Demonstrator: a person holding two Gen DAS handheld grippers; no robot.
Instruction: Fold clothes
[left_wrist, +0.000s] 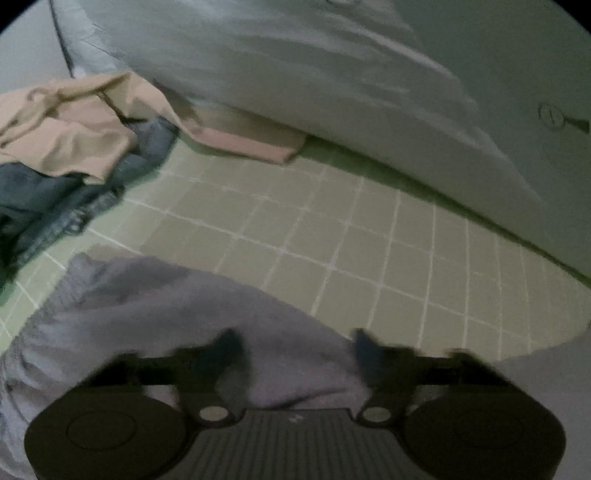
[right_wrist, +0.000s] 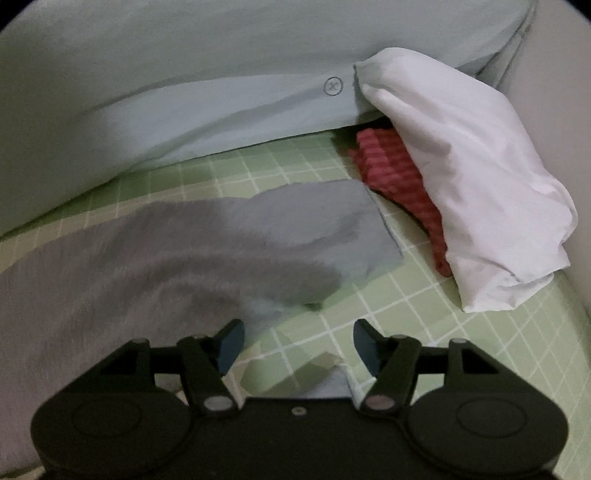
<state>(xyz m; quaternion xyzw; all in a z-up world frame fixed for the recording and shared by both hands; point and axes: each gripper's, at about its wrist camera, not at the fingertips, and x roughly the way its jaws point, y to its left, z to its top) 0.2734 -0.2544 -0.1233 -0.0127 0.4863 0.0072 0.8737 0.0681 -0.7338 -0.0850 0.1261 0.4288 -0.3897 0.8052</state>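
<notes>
1. The grey garment (right_wrist: 177, 258) lies spread on a bed covered by a green checked sheet (right_wrist: 388, 314), its far edge reaching toward the pillows.
2. In the left wrist view the same grey garment (left_wrist: 155, 314) fills the lower left, bunched in soft folds under the gripper.
3. The left gripper (left_wrist: 295, 354) hangs over that cloth with its jaws apart. The picture is blurred, so I cannot tell whether the fingertips touch the fabric; nothing is clearly pinched between them.
4. The right gripper (right_wrist: 299, 343) has its jaws spread wide over the sheet at the garment's near edge, and holds nothing. A small turned-up corner of cloth (right_wrist: 317, 373) lies just below the gap.
5. A long pale pillow (right_wrist: 221, 110) lies across the head of the bed.
6. A white pillow (right_wrist: 461, 192) leans at the right, with a red striped cloth (right_wrist: 399, 177) tucked partly beneath it.
7. At the left of the bed, a beige garment (left_wrist: 66, 129) lies heaped on a dark blue one (left_wrist: 55, 199), well apart from the grey garment.
</notes>
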